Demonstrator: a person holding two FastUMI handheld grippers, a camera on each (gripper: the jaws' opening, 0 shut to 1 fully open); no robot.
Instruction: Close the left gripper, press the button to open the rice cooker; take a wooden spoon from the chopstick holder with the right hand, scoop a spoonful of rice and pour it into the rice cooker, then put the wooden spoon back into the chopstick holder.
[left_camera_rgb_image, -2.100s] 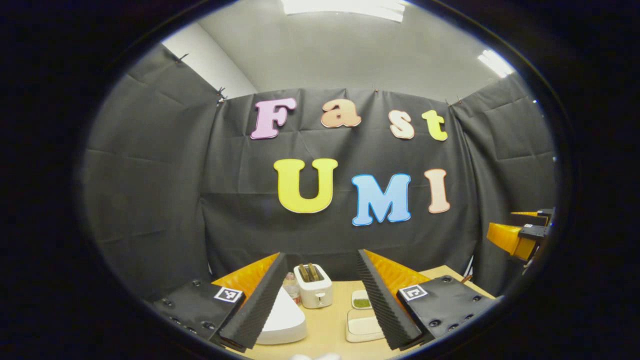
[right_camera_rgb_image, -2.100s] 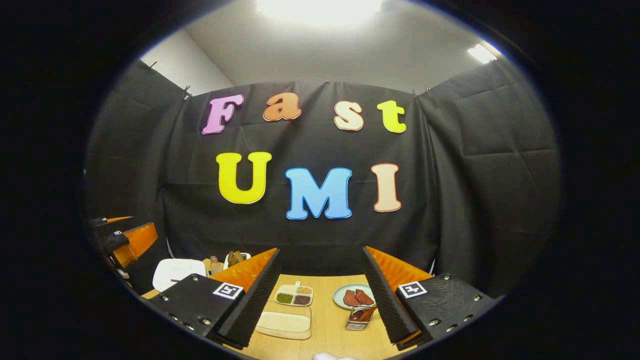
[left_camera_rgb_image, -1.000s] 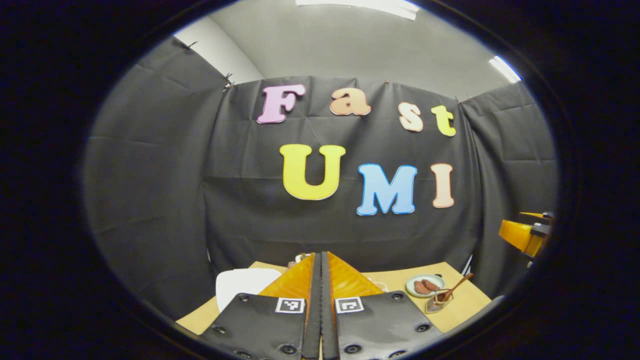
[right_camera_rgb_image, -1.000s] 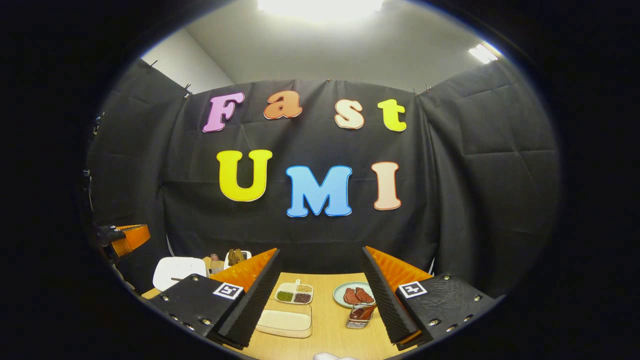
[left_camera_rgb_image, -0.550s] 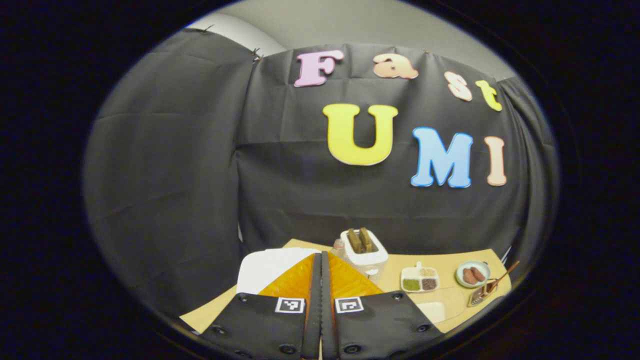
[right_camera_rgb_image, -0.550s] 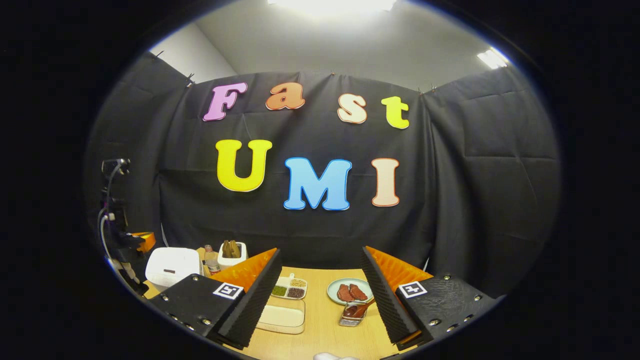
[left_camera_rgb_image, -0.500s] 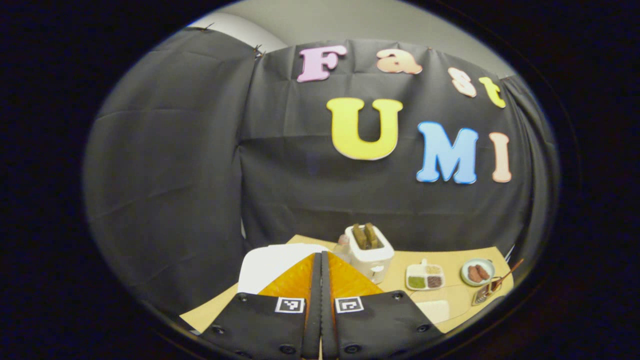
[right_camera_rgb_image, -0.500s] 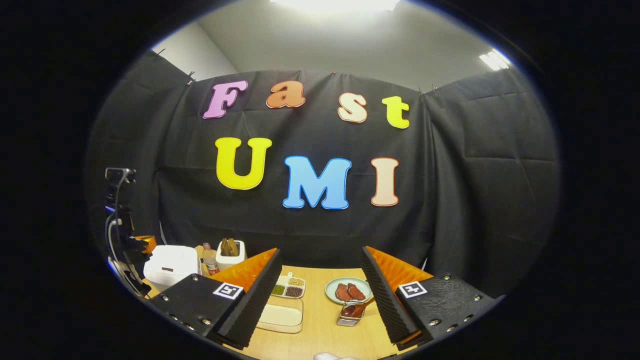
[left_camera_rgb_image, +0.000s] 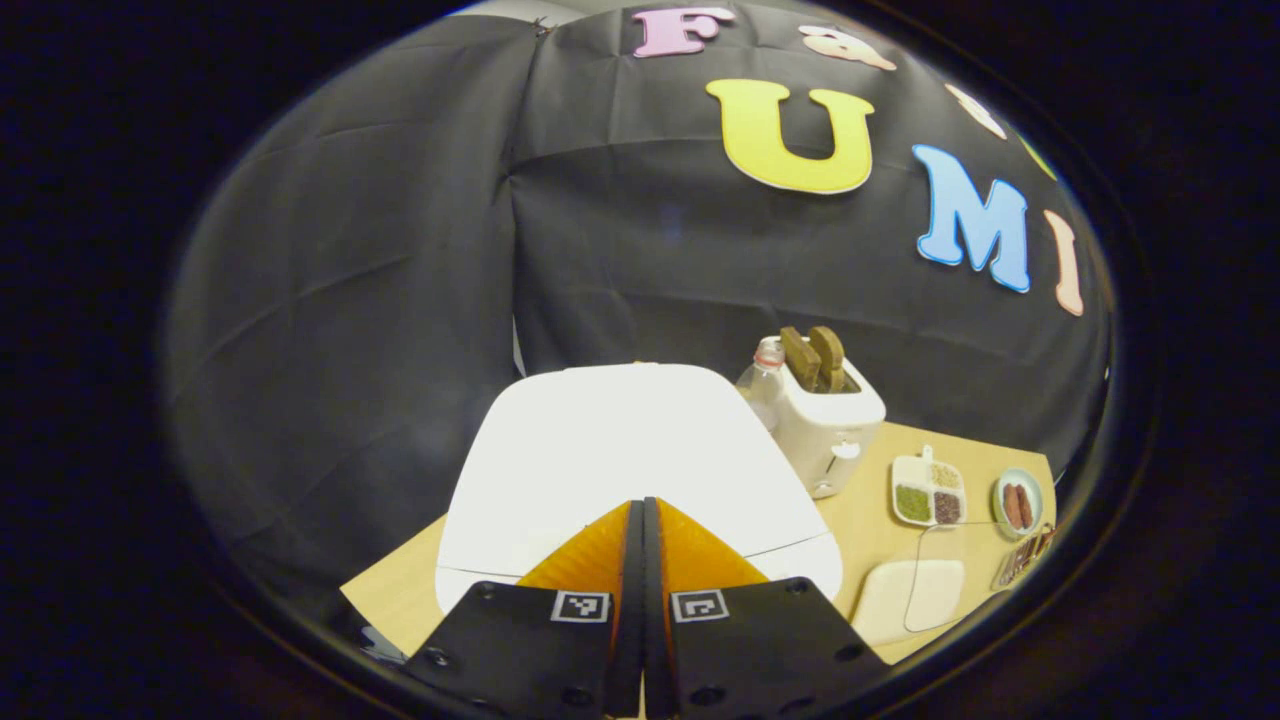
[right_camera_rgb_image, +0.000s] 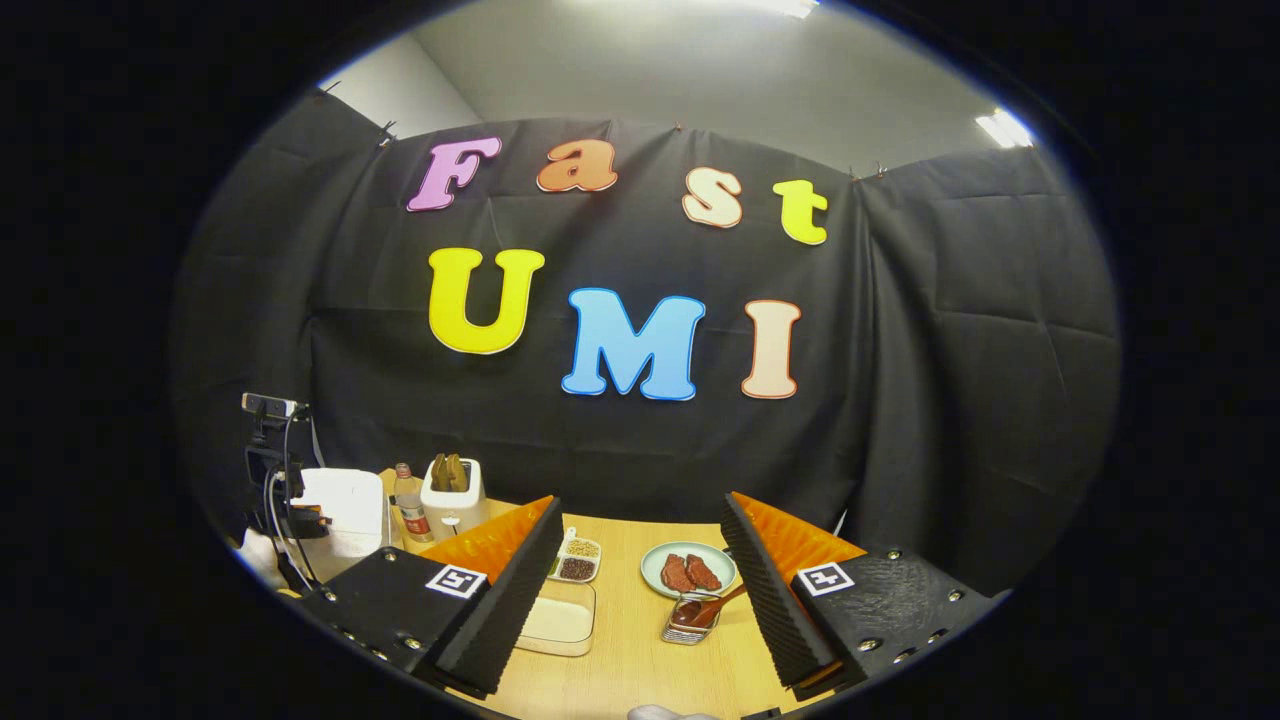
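The white rice cooker (left_camera_rgb_image: 620, 450) has its lid down and looms large in the left gripper view. My left gripper (left_camera_rgb_image: 642, 505) is shut with nothing in it, its tips just over the front of the lid. The button is hidden. In the right gripper view the rice cooker (right_camera_rgb_image: 350, 515) stands far left, with the left gripper (right_camera_rgb_image: 292, 522) against its front. My right gripper (right_camera_rgb_image: 641, 505) hangs open and empty above the table. Below it a wooden spoon (right_camera_rgb_image: 712, 608) rests in the chopstick holder (right_camera_rgb_image: 683, 630). The rice container (right_camera_rgb_image: 562, 620) lies near the left finger.
A white toaster (left_camera_rgb_image: 825, 430) with bread and a small bottle (left_camera_rgb_image: 765, 375) stand right of the cooker. A divided dish (right_camera_rgb_image: 575, 565) of grains and a plate (right_camera_rgb_image: 688, 570) of meat sit mid-table. A gloved hand (right_camera_rgb_image: 258, 555) holds the left gripper.
My left gripper has shut and then dropped forward and down to the rice cooker, which now looks far bigger. The right gripper stayed open and shifted only slightly.
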